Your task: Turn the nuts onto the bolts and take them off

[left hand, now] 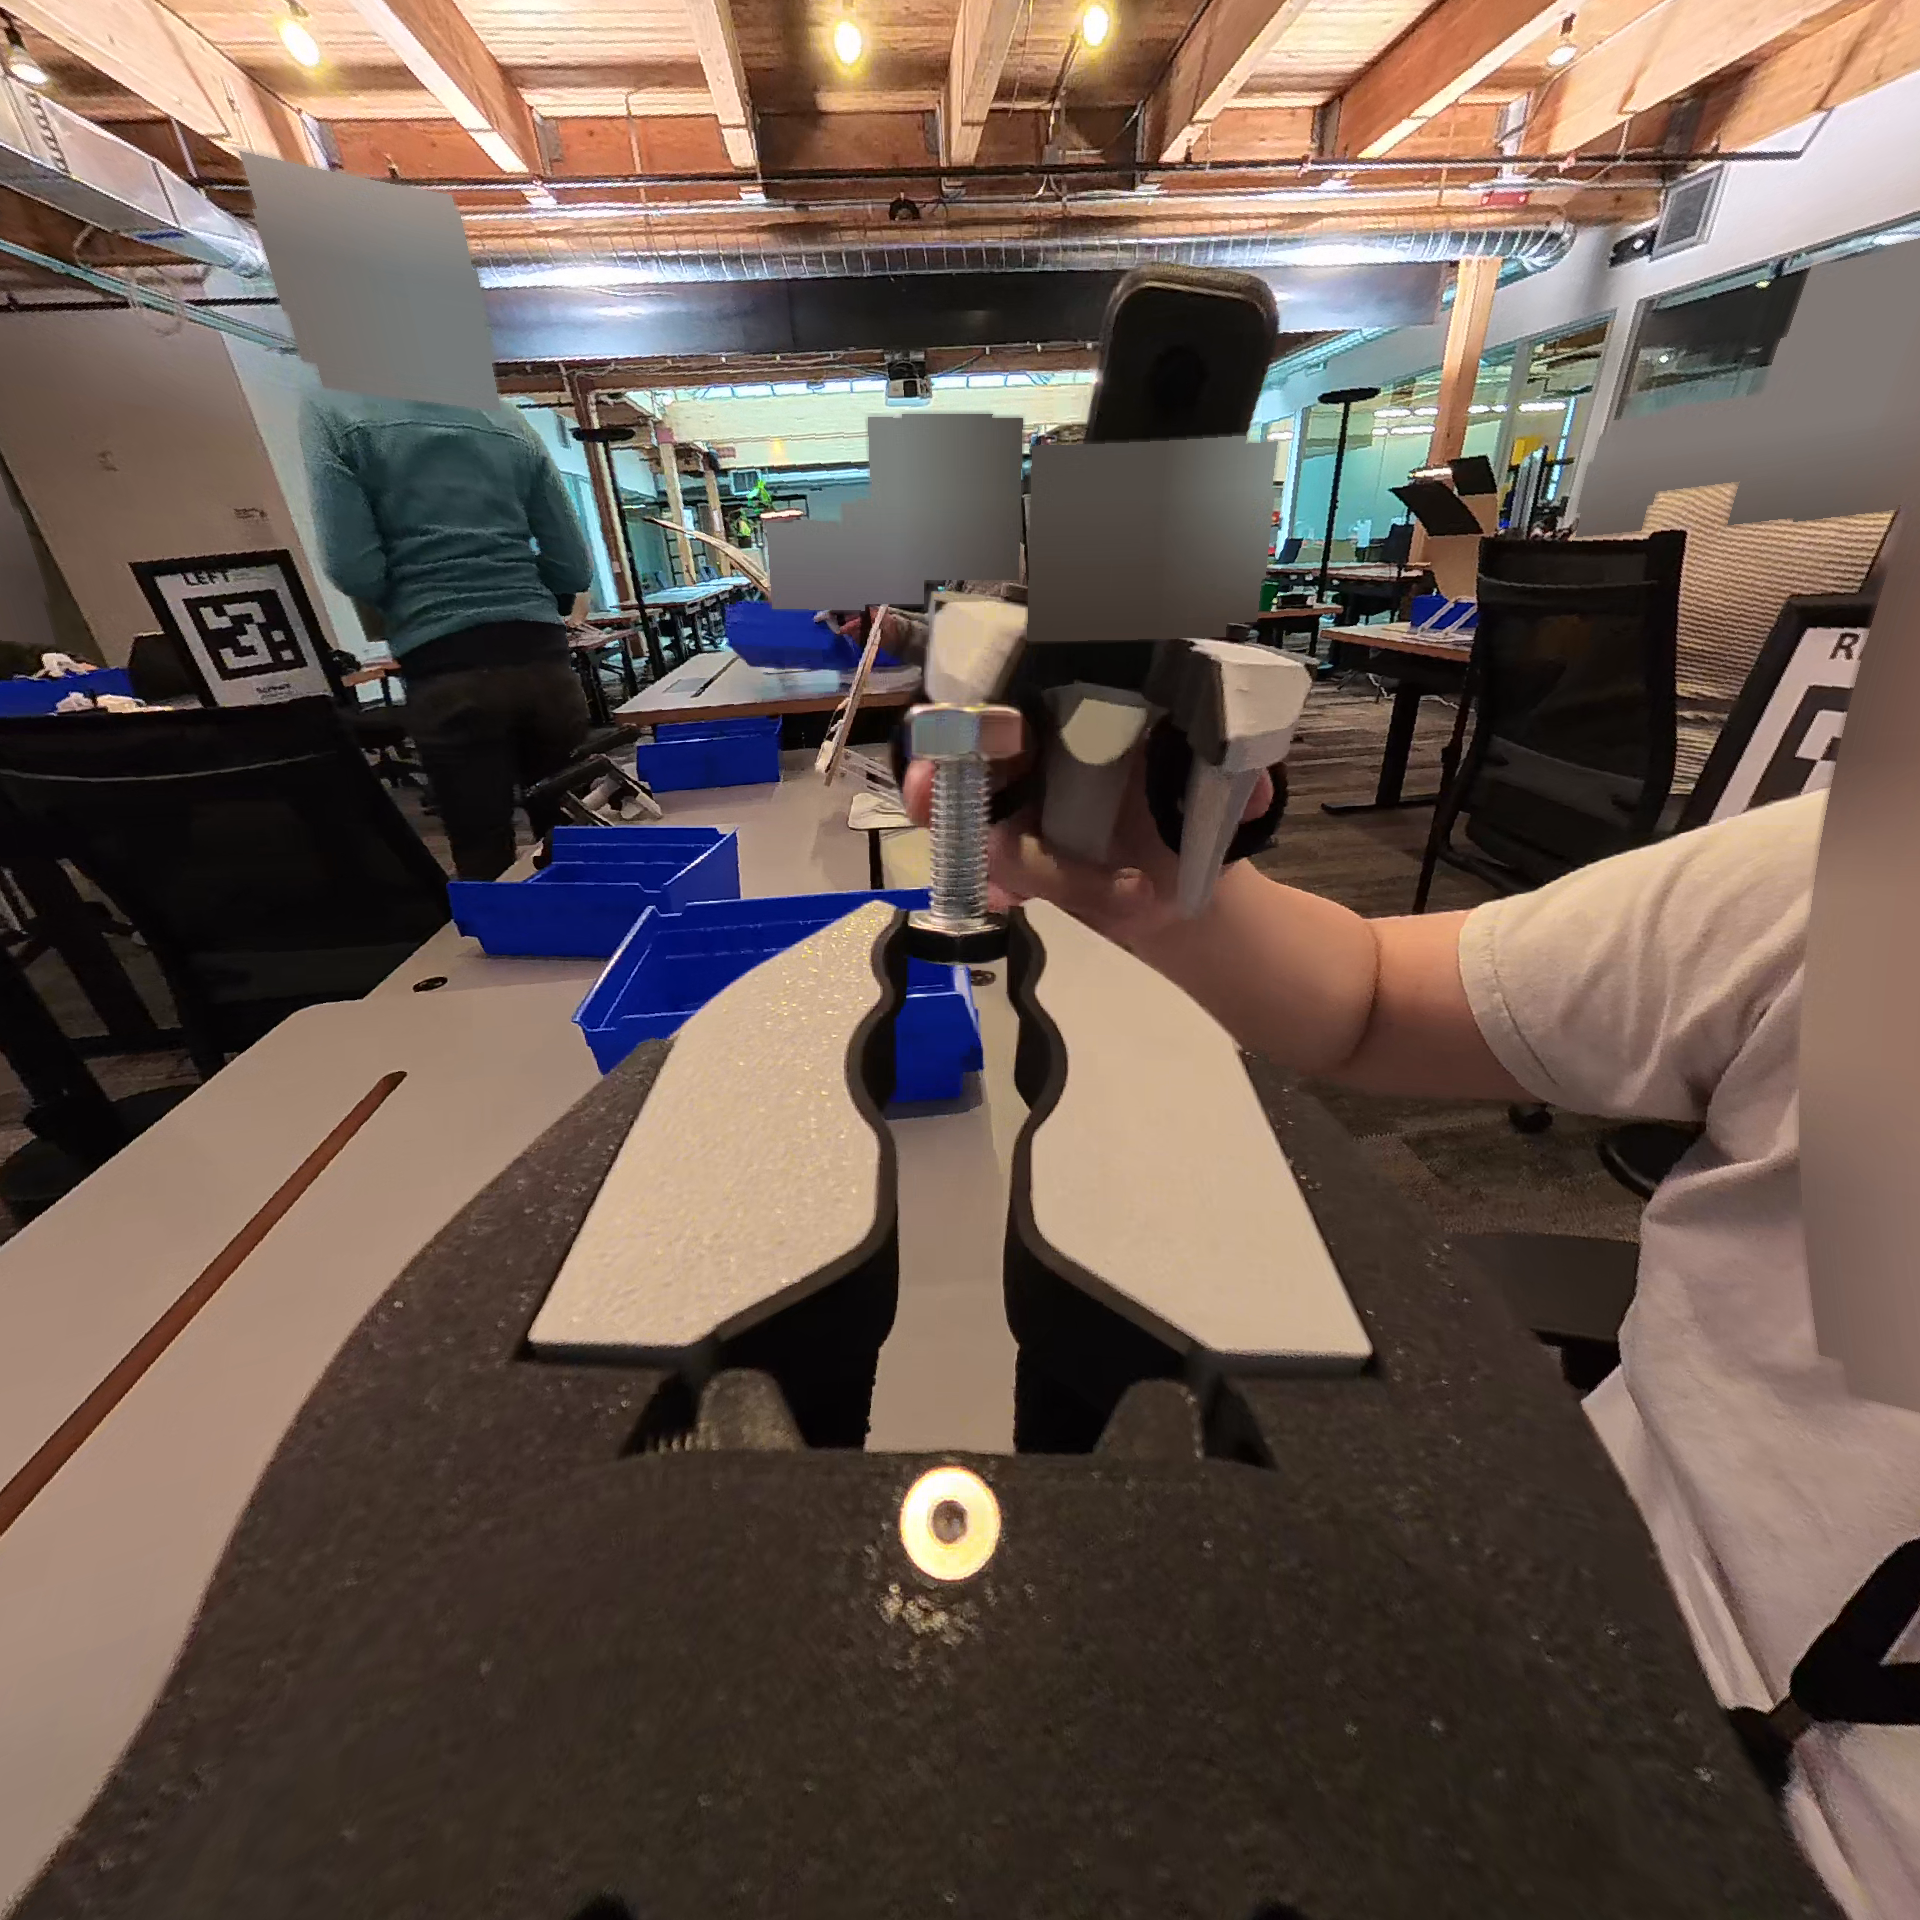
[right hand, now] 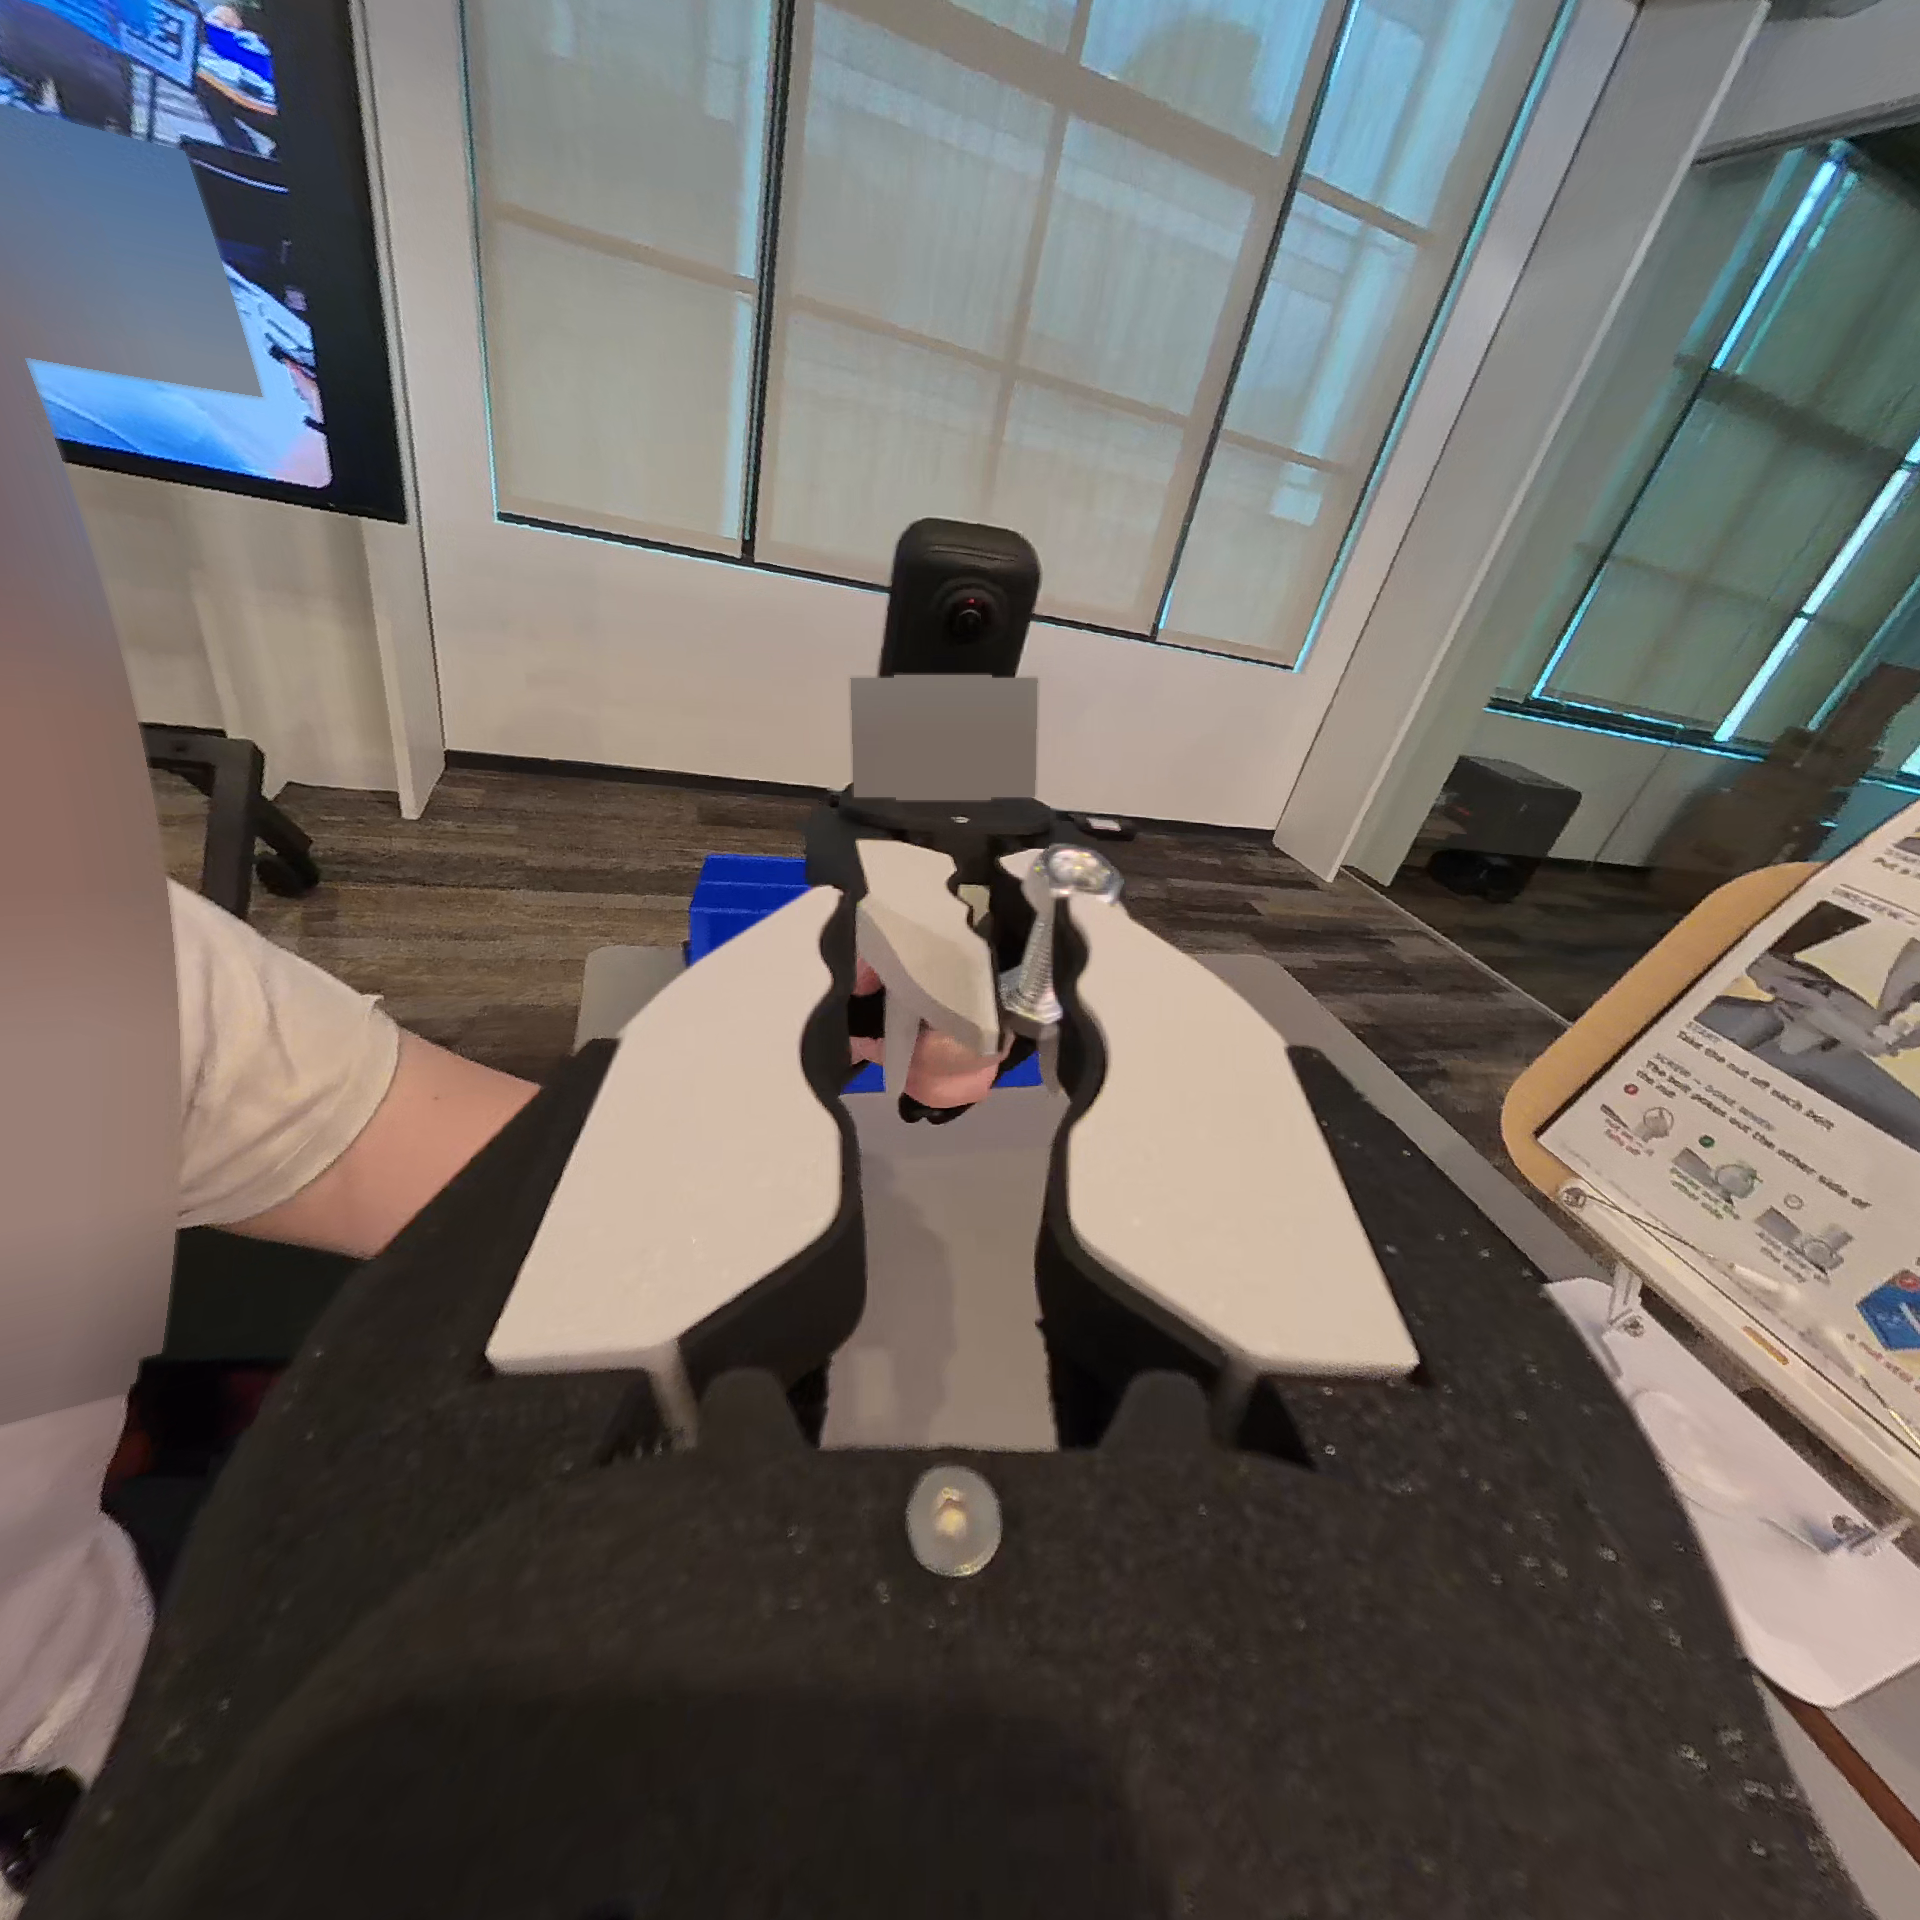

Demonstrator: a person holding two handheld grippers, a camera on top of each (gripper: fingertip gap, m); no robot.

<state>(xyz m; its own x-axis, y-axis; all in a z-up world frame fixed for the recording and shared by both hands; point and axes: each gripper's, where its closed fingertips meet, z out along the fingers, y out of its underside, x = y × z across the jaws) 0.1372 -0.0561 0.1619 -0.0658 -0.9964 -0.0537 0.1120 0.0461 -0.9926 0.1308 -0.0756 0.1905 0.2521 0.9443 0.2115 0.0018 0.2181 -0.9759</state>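
In the left wrist view a silver bolt (left hand: 958, 831) stands upright, head up, with a black nut (left hand: 956, 938) at its lower end. My left gripper (left hand: 958, 930) is shut on the nut. My right gripper (left hand: 1112, 717) faces it from behind the bolt, jaws wide apart, with one fingertip (left hand: 971, 649) against the bolt head. In the right wrist view the bolt (right hand: 1034, 966) leans beside the right finger of my right gripper (right hand: 961, 914). My left gripper (right hand: 997, 987) holds the bolt's lower end. The nut is hidden there.
Two blue bins (left hand: 597, 894) (left hand: 769, 987) sit on the grey table (left hand: 312, 1091) below the grippers, one also in the right wrist view (right hand: 748, 914). Black chairs (left hand: 208, 831) and a standing person (left hand: 447, 582) are at the left. An instruction sheet on a board (right hand: 1714, 1091) stands at the right. My two grippers' fingertips are within a few centimetres of each other.
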